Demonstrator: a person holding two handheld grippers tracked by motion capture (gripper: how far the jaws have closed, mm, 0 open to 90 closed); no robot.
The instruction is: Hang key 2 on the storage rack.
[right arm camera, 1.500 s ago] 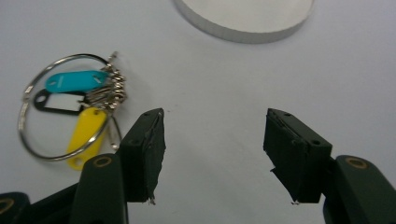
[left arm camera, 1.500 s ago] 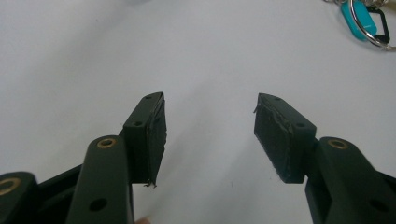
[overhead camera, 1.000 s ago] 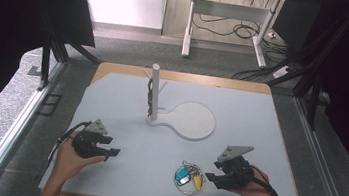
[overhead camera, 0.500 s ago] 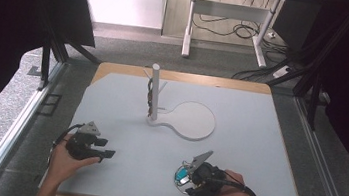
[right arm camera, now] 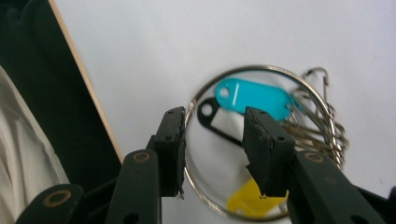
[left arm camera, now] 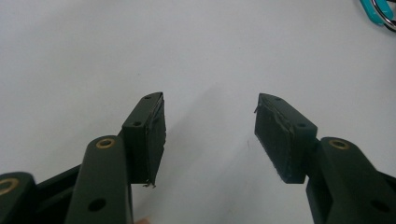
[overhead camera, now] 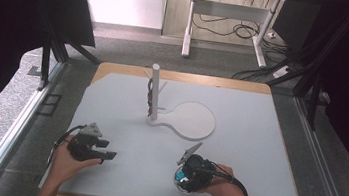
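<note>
From above we see the right hand-held gripper over the key ring near the table front edge, the left hand-held gripper well apart at the left.

Left gripper view: jaws spread, nothing between.

Right gripper view: jaws, just closing, straddle the ring's wire beside the teal tag, not yet clamped.

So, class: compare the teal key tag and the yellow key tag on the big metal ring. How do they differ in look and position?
In the right gripper view the teal key tag shows whole, with a white stripe and a hole at one end; the yellow key tag is partly hidden behind a jaw. The teal key tag lies beyond the jaw tips, the yellow key tag nearer the camera. Both lie inside the metal ring on the white table.
</note>
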